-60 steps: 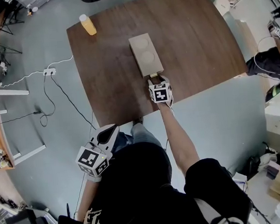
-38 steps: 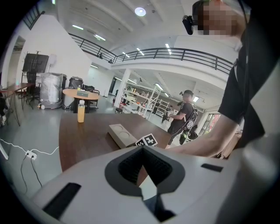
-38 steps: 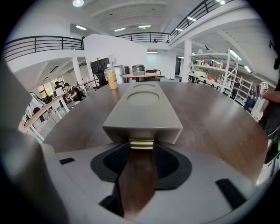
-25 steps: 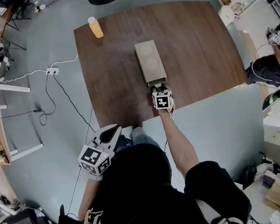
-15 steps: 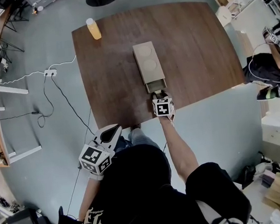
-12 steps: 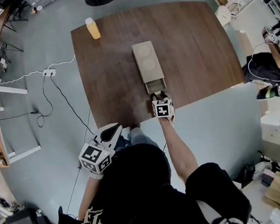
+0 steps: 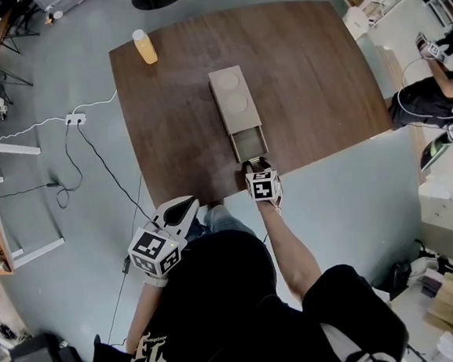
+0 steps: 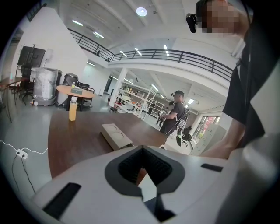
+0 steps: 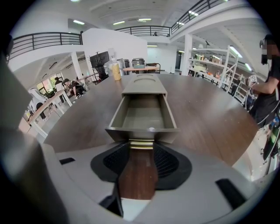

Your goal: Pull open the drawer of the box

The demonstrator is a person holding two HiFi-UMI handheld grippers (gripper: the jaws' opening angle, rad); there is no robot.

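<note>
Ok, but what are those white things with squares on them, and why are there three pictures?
They are grippers: pinching tools a person holds, one in each hand. One picture looks down from a camera on the person's head. The other two come from cameras on the grippers. On the table sit a box and a bottle. The right gripper pinches the handle of the box's drawer, which is partly open. The left gripper holds nothing, off the table's near edge.

The long beige rectangular box (image 7: 232,98), two round recesses on top, lies lengthwise mid-tabletop (image 7: 319,73), its drawer (image 7: 250,144) standing partly out toward the near edge, brass-coloured handle (image 9: 141,144) foremost.
</note>
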